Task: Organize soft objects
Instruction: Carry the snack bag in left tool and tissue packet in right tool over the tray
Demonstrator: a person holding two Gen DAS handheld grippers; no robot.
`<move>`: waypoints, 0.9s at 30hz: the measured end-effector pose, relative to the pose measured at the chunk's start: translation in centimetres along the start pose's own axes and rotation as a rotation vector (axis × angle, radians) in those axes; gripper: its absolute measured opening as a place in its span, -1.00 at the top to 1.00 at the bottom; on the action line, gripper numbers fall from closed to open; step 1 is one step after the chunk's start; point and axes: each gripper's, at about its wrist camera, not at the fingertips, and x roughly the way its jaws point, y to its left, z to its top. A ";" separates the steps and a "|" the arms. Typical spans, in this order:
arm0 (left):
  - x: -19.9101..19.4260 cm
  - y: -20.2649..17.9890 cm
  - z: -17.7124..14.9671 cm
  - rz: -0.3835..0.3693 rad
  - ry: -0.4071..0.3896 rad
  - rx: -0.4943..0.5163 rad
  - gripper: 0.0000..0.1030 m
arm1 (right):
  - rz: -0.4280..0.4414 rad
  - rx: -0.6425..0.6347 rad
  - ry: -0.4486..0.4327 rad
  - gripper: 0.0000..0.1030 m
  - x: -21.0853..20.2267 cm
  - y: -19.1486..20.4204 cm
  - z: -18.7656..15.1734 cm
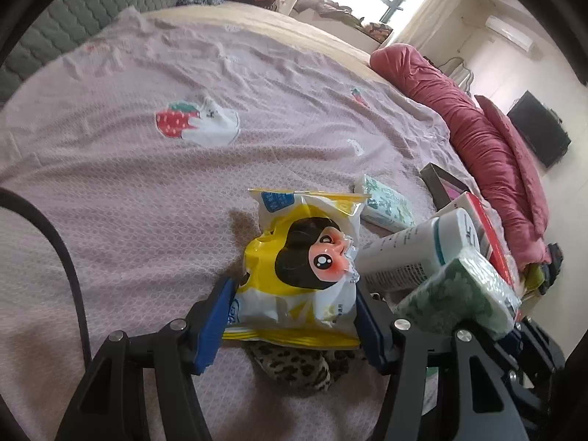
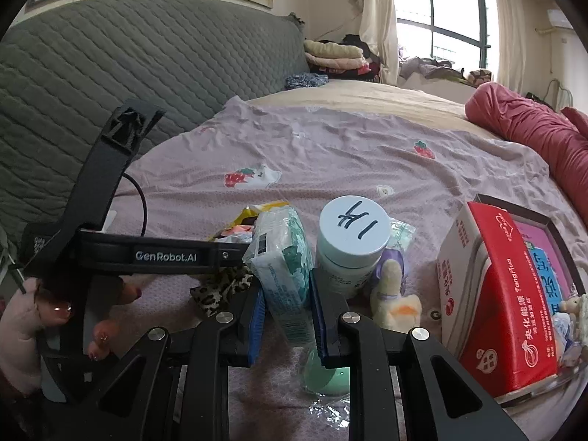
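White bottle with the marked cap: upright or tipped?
Upright. In the right wrist view the bottle stands on the bedsheet, cap facing up.

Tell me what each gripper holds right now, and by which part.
Left gripper: yellow snack bag, pinched across its lower end. Right gripper: green tissue pack, clamped across its near end.

My right gripper (image 2: 286, 316) clamps a tissue pack (image 2: 284, 268). At one o'clock stands a capped bottle (image 2: 351, 248), at three a red box (image 2: 503, 294), at nine my left gripper (image 2: 147, 253).
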 end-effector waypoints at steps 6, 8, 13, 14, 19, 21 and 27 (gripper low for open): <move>-1.3 -1.2 -0.4 0.044 -0.015 0.023 -0.21 | 0.010 0.015 -0.018 0.56 -0.8 -0.4 0.2; -1.7 -1.5 -0.5 0.060 -0.022 0.034 -0.21 | 0.010 0.018 -0.021 0.56 -1.0 -0.6 0.3; -2.7 -2.3 -0.7 0.085 -0.040 0.048 -0.21 | 0.017 0.037 -0.031 0.56 -1.6 -1.1 0.5; -3.0 -2.4 -0.8 0.092 -0.044 0.050 -0.21 | 0.017 0.037 -0.035 0.56 -1.8 -1.1 0.6; -4.1 -3.1 -0.8 0.110 -0.067 0.060 -0.21 | 0.017 0.033 -0.052 0.56 -2.5 -1.2 0.6; -4.5 -3.5 -0.8 0.116 -0.074 0.065 -0.21 | 0.022 0.037 -0.057 0.56 -2.9 -1.3 0.6; -5.3 -4.2 -1.0 0.122 -0.084 0.073 -0.21 | 0.018 0.028 -0.085 0.56 -4.0 -1.2 0.9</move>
